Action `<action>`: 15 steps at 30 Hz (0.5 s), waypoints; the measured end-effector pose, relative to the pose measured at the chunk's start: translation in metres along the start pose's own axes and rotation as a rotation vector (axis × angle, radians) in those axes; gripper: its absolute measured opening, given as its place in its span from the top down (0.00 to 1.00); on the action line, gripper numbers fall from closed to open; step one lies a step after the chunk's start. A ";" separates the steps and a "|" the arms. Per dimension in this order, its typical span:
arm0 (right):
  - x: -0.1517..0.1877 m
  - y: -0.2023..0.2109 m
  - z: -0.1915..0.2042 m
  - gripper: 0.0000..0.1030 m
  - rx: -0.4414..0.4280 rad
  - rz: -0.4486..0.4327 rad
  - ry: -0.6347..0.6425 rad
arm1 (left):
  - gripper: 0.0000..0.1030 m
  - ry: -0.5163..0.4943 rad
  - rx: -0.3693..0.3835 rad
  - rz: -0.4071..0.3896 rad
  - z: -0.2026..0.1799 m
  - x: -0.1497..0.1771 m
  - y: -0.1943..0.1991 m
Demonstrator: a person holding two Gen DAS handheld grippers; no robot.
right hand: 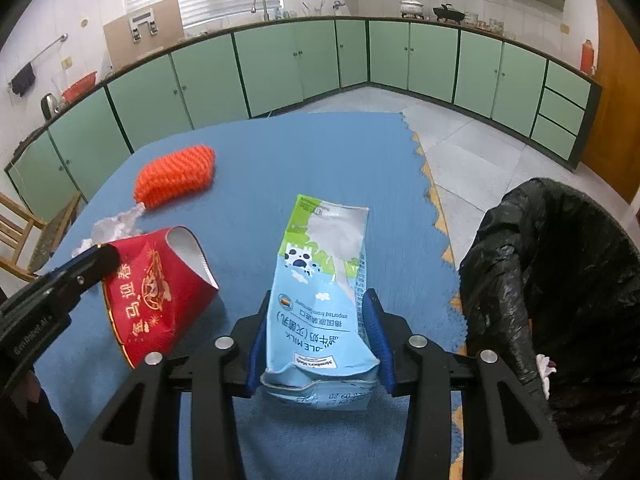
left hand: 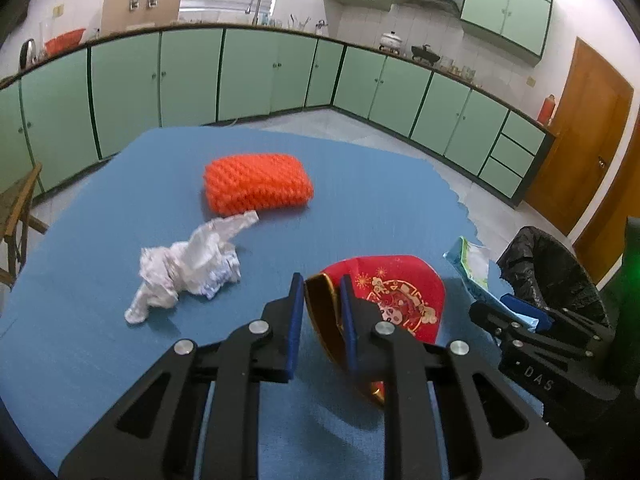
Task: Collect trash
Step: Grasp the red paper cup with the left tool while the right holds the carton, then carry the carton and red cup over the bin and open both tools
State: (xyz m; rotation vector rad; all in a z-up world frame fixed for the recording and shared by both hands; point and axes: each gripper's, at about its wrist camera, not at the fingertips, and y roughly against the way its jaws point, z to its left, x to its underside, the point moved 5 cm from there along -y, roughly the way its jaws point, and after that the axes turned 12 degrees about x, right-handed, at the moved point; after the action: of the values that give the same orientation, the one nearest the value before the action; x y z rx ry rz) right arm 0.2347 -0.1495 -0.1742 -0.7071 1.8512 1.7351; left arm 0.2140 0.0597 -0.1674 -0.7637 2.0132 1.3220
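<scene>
My left gripper (left hand: 322, 284) is shut on the gold rim of a crushed red paper cup (left hand: 394, 294), held just above the blue table mat (left hand: 360, 184); the cup also shows in the right wrist view (right hand: 156, 292). My right gripper (right hand: 318, 300) is shut on a flattened blue milk carton (right hand: 320, 280), which points forward over the mat. The carton's tip shows in the left wrist view (left hand: 474, 266). A crumpled white tissue (left hand: 188, 268) lies on the mat left of the left gripper. A black-lined trash bin (right hand: 560, 280) stands right of the table.
An orange knitted sponge (left hand: 258, 184) lies on the mat beyond the tissue. A wooden chair (left hand: 20, 216) stands at the left. Green cabinets (left hand: 248, 72) line the far walls, and a wooden door (left hand: 584, 136) is at the right. White trash lies inside the bin (right hand: 544, 364).
</scene>
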 end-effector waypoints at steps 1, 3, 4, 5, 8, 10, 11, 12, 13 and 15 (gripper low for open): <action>-0.002 0.003 0.000 0.58 -0.001 -0.005 0.001 | 0.84 -0.005 0.000 -0.006 -0.001 -0.002 0.002; -0.006 0.010 0.000 0.58 -0.008 -0.022 0.001 | 0.84 -0.014 0.002 -0.018 -0.002 -0.005 0.007; -0.009 0.015 -0.001 0.58 -0.009 -0.033 0.001 | 0.84 -0.020 0.004 -0.025 -0.004 -0.007 0.009; -0.012 0.020 -0.002 0.58 -0.010 -0.044 0.000 | 0.84 -0.030 0.005 -0.035 -0.006 -0.010 0.013; -0.019 0.034 -0.007 0.58 -0.014 -0.071 -0.009 | 0.84 -0.054 0.003 -0.058 -0.014 -0.016 0.020; -0.024 0.043 -0.012 0.58 -0.019 -0.089 -0.021 | 0.84 -0.072 -0.001 -0.072 -0.020 -0.021 0.025; -0.026 0.046 -0.015 0.58 -0.020 -0.095 -0.025 | 0.84 -0.081 0.000 -0.081 -0.024 -0.024 0.028; -0.028 0.051 -0.018 0.58 -0.020 -0.103 -0.029 | 0.84 -0.088 0.001 -0.088 -0.027 -0.025 0.030; -0.031 0.056 -0.021 0.58 -0.018 -0.112 -0.033 | 0.84 -0.095 0.002 -0.094 -0.030 -0.027 0.032; -0.035 0.064 -0.027 0.58 -0.016 -0.127 -0.039 | 0.84 -0.113 0.006 -0.108 -0.039 -0.031 0.038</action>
State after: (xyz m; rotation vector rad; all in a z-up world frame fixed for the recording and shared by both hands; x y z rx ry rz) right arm 0.2167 -0.1720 -0.1017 -0.7743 1.7292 1.6727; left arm 0.1995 0.0403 -0.1097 -0.7669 1.8608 1.2675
